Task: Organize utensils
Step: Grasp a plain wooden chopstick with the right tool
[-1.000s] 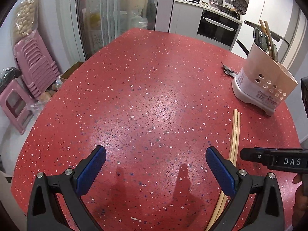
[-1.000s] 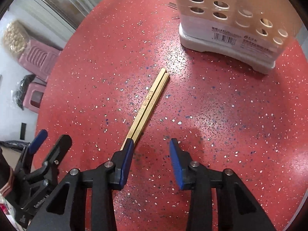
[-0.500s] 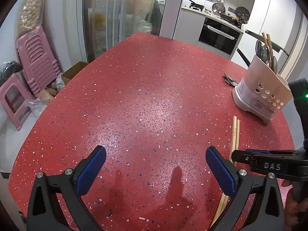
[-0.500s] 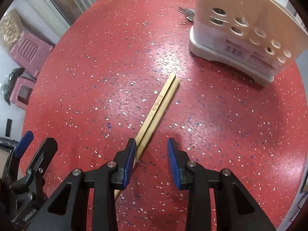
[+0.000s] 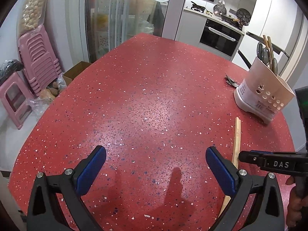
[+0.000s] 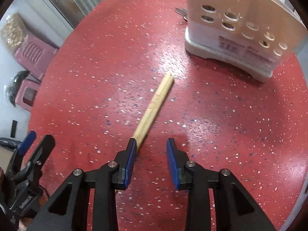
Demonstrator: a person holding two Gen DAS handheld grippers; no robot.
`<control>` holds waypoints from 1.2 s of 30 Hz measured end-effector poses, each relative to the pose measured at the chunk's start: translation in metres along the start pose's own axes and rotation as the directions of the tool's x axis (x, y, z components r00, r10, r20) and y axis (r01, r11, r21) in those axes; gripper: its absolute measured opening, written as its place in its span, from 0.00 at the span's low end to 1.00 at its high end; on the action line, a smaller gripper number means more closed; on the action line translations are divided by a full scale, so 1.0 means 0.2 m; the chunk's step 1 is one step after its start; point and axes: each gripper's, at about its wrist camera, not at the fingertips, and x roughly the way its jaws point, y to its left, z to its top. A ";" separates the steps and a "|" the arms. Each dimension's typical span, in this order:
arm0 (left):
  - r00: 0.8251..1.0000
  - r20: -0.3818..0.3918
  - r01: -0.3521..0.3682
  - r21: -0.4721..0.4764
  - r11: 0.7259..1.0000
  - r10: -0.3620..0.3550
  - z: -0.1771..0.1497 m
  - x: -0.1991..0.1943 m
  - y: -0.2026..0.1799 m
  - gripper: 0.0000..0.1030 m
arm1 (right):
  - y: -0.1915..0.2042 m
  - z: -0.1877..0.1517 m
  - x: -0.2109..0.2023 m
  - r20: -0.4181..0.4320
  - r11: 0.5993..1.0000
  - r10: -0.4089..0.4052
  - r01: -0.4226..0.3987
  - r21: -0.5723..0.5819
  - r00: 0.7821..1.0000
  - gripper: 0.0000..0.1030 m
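Chopsticks (image 6: 154,105), a wooden pair lying side by side, are still resting flat on the red speckled worktop (image 5: 144,96), just in front of the utensil holder (image 6: 240,28) and pointing loosely toward its base. We are judging the task as partly done: the holder is already carrying several spoons (image 5: 263,53) and another pair of chopsticks upright, while this pair is waiting to go in, and some forks (image 5: 231,80) are lying on the worktop at the holder's far side.

We are holding the right gripper (image 6: 152,148) low over the near end of the pair, its jaws standing moderately apart and gripping nothing. The left blue pad is sitting right over the sticks' near end, so the pair is running under that finger, not yet centred in the gap; whether the pad is touching the wood we cannot tell.

We are keeping the left gripper (image 5: 156,161) well away from the holder, over bare worktop, its jaws spread wide and holding nothing.
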 end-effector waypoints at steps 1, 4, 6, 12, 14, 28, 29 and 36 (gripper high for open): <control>1.000 0.000 0.001 0.000 1.000 -0.001 0.00 0.00 0.00 1.00 | 0.00 0.00 0.00 0.005 1.000 0.001 -0.001 0.003 1.000 0.34; 1.000 -0.001 0.005 0.001 1.000 -0.005 0.00 0.00 -0.02 1.00 | 0.05 0.00 0.01 0.006 0.999 -0.027 0.027 -0.027 1.000 0.34; 1.000 -0.001 0.004 0.006 1.000 -0.004 -0.01 0.00 -0.03 1.00 | 0.09 0.02 0.02 0.009 0.998 -0.041 0.041 -0.042 0.999 0.34; 1.000 -0.003 -0.007 0.003 1.000 0.007 -0.01 -0.01 -0.02 1.00 | 0.12 0.04 0.03 -0.010 0.995 -0.062 0.061 -0.076 0.998 0.34; 1.000 -0.004 -0.007 0.002 1.000 0.007 -0.01 -0.01 -0.01 1.00 | 0.10 0.01 0.03 -0.015 0.992 -0.080 0.078 -0.097 0.997 0.28; 0.996 -0.091 0.027 0.131 0.991 -0.015 0.01 0.10 -0.28 1.00 | 0.10 -0.03 0.00 -0.009 0.954 -0.129 0.121 -0.275 0.992 0.07; 0.995 -0.100 0.026 0.145 0.989 -0.011 0.02 0.11 -0.31 1.00 | 0.08 -0.03 -0.01 -0.009 0.955 -0.124 0.117 -0.274 0.992 0.06; 0.989 -0.149 0.027 0.245 0.969 0.010 0.04 0.19 -0.49 1.00 | -0.11 -0.07 -0.06 0.008 0.972 -0.010 0.012 -0.234 1.000 0.06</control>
